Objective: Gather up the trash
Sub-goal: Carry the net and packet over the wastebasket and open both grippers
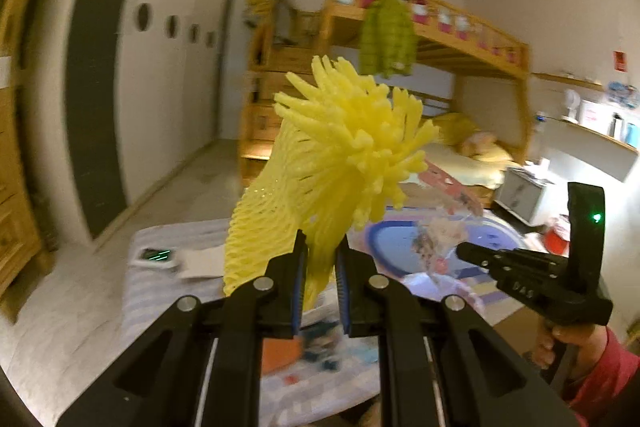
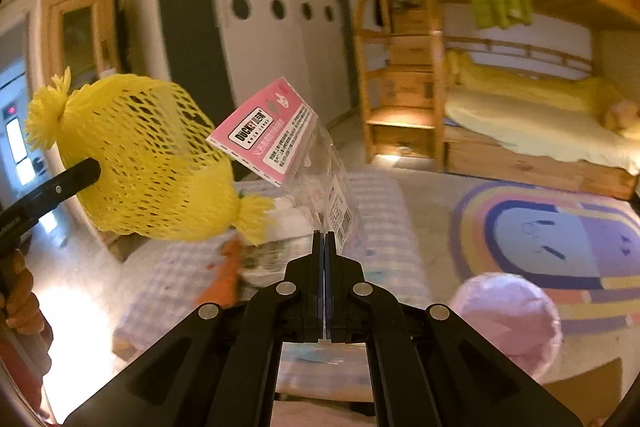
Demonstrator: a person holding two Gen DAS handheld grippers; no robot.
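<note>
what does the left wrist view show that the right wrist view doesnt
Only the left wrist view shows the wall shelves with small items, the white cabinet beneath them, and the left gripper pinching the yellow foam net from behind.

Only the right wrist view shows the pink printed header of the clear plastic packet clamped in the right gripper, the round pink object low on the right, and the wooden cupboard.

Both show the net, the packet, the bunk bed, the green jacket, the colourful rug and the checked mat.
</note>
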